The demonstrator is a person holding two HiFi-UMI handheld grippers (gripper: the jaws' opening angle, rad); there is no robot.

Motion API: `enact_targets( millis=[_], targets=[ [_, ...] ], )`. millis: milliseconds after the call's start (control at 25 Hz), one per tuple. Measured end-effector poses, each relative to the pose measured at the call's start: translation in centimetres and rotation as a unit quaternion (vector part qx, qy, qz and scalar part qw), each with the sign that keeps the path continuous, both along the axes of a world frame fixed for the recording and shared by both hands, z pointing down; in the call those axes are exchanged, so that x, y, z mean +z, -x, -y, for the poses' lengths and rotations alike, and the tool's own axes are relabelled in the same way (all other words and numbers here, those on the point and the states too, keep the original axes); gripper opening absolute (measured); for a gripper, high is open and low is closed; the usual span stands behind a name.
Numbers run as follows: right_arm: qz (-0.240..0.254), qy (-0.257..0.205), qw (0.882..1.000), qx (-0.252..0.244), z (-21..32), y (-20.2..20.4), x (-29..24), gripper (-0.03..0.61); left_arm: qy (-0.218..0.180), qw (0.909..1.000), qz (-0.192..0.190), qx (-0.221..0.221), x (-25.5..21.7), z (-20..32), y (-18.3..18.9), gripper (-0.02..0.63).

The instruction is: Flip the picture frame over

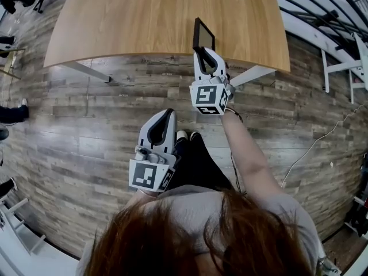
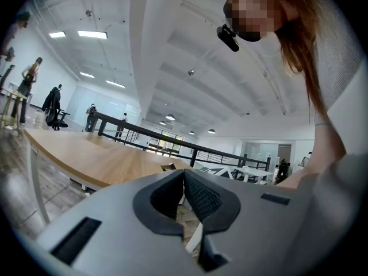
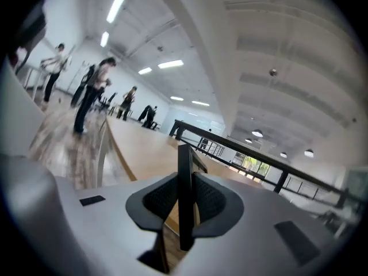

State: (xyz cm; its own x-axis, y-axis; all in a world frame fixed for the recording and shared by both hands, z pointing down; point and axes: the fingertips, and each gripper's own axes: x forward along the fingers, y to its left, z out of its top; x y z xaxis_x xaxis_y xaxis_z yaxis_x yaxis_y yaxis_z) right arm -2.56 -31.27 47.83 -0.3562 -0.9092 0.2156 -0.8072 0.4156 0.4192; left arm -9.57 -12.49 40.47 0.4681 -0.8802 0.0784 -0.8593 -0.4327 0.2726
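Clamped the fingers (image 3: 213, 203) of the right gripper (image 1: 204, 54) on a thin, dark-edged rectangular picture frame (image 3: 184, 165), one pad on each flat face, with the frame seen edge-on and reaching out past the fingertips. Held that frame upright on its edge at the near rim of the long light-wood desk (image 1: 144, 16), right of the desk's middle, with a dark face showing in the head view. Could not tell from any view about contact between its lower edge and the desktop.

Judged the step as mid-flip: frame grasped and stood up to vertical, not yet laid down on its other face.

Held the left gripper (image 1: 164, 119) well apart, nearer the body and to the left, over the grey-brown plank floor (image 1: 86, 131). Had its fingers (image 2: 204, 197) clenched on each other with nothing between them, pointing out level toward the desk.

Judged the next move to call for a roll of the right wrist to carry the frame past vertical. Then a slow lowering to lay the opposite face flat on the desk, and only then a release. Judged a firm pinch needed throughout: narrow grasp near one edge, so likely to pivot or slip if loosened early. Saw no part for the left gripper, unless to steady the frame.
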Motion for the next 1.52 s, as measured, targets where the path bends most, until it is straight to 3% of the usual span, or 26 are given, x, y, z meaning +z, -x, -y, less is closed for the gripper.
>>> enact_targets(
  millis=[80,160,440,520,600,840,920,1000,1080,1240,1360,1520],
  targets=[
    [0.112,0.011,0.994,0.017,0.4,-0.9,-1.3,0.092,-0.001,1.0000,-0.001,0.002,-0.3,0.1,-0.1,0.009],
    [0.209,0.020,0.977,0.046,0.8,-2.4,-1.8,0.092,-0.002,1.0000,0.000,0.004,-0.4,0.2,-0.3,0.009],
    [0.423,0.052,0.896,0.127,0.9,-6.0,-1.2,0.092,-0.003,0.9999,0.000,0.011,-0.5,0.4,-0.7,0.008],
    [0.497,0.067,0.855,0.134,0.9,-6.8,-1.0,0.092,-0.004,0.9999,0.000,0.012,-0.6,0.5,-0.8,0.009],
    [0.576,0.084,0.802,0.131,0.6,-7.5,-0.5,0.092,-0.004,0.9999,0.001,0.013,-0.5,0.5,-1.0,0.009],
    [0.755,0.106,0.623,0.175,-0.3,-9.4,3.6,0.092,-0.001,0.9999,-0.007,0.009,-0.3,0.8,-1.4,0.008],
    [0.781,0.111,0.584,0.193,-0.4,-9.1,5.1,0.091,0.000,0.9999,-0.014,0.002,-0.5,0.9,-1.4,0.009],
    [0.791,0.117,0.565,0.203,-0.8,-8.5,6.5,0.089,0.004,0.9999,-0.010,0.004,-0.2,0.6,-1.3,0.008],
    [0.796,0.124,0.554,0.208,-1.1,-8.0,7.6,0.089,0.007,0.9999,0.006,0.013,0.3,0.2,-1.2,0.008],
    [0.806,0.134,0.540,0.204,-0.7,-7.1,8.7,0.089,0.008,0.9999,0.008,0.005,0.3,0.2,-0.4,0.008],
    [0.817,0.139,0.522,0.202,-0.2,-6.6,9.3,0.089,0.013,0.9999,0.007,-0.005,0.5,0.4,0.2,0.009],
    [0.822,0.149,0.512,0.201,0.5,-6.3,10.2,0.089,0.025,0.9997,0.005,-0.001,0.8,0.8,0.4,0.008]
  ],
)
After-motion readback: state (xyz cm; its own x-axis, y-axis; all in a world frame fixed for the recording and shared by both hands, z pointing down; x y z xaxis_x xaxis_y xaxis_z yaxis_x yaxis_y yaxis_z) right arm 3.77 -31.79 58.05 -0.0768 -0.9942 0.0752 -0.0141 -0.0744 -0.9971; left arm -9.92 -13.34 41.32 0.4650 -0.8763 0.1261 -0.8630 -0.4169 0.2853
